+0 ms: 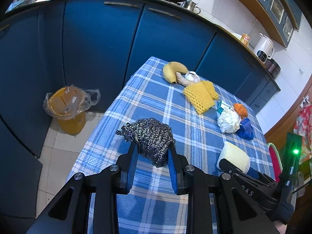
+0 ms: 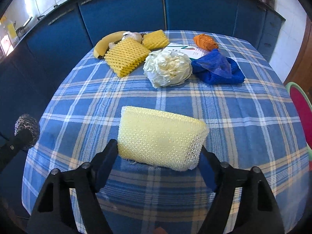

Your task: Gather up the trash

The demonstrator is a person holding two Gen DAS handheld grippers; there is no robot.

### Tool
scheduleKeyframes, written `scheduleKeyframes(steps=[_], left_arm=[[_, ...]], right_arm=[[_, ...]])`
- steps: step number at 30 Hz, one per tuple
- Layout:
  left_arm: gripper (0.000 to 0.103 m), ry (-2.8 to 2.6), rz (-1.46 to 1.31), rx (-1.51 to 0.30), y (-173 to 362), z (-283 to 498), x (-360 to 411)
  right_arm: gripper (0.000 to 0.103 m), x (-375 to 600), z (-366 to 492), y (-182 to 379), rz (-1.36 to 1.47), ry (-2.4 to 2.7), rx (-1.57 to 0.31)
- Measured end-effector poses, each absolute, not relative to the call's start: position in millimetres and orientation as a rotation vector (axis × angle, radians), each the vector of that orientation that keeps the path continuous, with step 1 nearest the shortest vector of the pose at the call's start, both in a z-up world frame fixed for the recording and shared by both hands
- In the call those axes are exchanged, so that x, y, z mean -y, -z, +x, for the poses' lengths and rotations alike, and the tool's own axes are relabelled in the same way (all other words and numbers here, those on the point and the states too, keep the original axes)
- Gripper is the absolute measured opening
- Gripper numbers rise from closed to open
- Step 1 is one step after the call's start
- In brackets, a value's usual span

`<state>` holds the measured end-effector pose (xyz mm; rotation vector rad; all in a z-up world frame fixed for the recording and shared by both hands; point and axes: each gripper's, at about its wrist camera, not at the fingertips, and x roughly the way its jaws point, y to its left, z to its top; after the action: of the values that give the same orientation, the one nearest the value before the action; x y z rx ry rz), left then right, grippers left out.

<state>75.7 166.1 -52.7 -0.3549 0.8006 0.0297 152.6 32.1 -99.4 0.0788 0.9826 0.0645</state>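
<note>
My left gripper (image 1: 153, 146) is shut on a steel mesh scrubber (image 1: 150, 134), held above the near left part of the blue checked tablecloth (image 1: 156, 107). In the right wrist view a pale yellow sponge (image 2: 159, 134) lies on the cloth, and my right gripper (image 2: 159, 148) straddles it with a finger against each end. Further back lie a banana (image 2: 105, 42), yellow foam netting (image 2: 124, 58), a crumpled white paper ball (image 2: 167, 68), a blue cloth (image 2: 218, 68), an orange wad (image 2: 204, 41) and a printed card (image 2: 183, 51).
A yellow bin (image 1: 68, 107) lined with a clear plastic bag stands on the tiled floor left of the table, against blue cabinets (image 1: 97, 48). A red chair seat (image 2: 302, 109) is at the table's right edge. A wok and kettle sit on the counter.
</note>
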Motion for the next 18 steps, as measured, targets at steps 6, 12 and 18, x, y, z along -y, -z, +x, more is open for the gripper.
scheduleKeyframes(steps=[6, 12, 18], left_arm=[[0.03, -0.008, -0.344, -0.796, 49, 76, -155], [0.03, 0.041, -0.316, -0.791, 42, 79, -135], [0.03, 0.101, -0.278, -0.79, 32, 85, -107]], right_arm=[[0.073, -11, 148, 95, 0.152, -0.074, -0.983], [0.072, 20, 135, 80, 0.215, -0.063, -0.947], [0.072, 51, 117, 58, 0.249, -0.042, -0.883]])
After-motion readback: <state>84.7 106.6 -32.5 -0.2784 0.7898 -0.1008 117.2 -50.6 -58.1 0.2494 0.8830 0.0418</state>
